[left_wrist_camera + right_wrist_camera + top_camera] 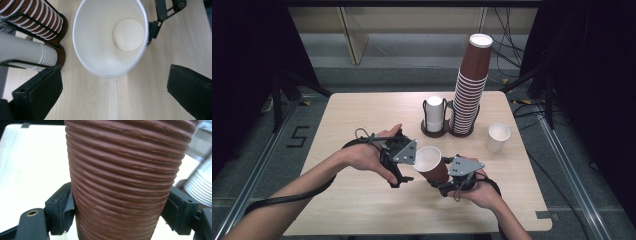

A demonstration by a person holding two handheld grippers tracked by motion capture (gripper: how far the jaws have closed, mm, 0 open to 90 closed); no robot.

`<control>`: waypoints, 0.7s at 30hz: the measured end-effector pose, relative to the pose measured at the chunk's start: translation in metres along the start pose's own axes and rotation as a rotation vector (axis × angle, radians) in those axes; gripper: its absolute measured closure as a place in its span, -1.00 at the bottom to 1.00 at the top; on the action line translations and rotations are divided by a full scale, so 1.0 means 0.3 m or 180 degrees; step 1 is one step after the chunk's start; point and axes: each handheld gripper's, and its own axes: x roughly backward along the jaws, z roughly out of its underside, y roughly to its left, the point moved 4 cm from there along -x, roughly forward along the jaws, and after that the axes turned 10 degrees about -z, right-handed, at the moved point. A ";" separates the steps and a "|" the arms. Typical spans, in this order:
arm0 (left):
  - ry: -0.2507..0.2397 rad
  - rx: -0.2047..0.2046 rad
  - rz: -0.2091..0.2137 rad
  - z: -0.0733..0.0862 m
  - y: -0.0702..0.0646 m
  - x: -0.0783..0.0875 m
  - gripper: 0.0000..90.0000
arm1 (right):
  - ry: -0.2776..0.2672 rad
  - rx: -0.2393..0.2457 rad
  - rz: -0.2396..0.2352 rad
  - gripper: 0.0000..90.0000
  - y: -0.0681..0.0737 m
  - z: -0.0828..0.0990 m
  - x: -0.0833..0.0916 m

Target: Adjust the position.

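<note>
The brown ribbed paper cup with a white inside [433, 165] hangs tilted above the desk's [362, 200] near middle, its long axis leaning so its mouth faces the left tool [399, 167], its base toward the right tool [447, 186]. The right tool's jaws clamp its ribbed wall near the base; the left tool, just beside the rim, stands wide open with nothing between its jaws.
</note>
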 end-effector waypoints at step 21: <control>-0.0854 0.1543 -0.0762 0.196 -0.044 0.016 -1.00 | -0.0456 -0.0445 0.0720 -0.52 -0.069 0.060 0.201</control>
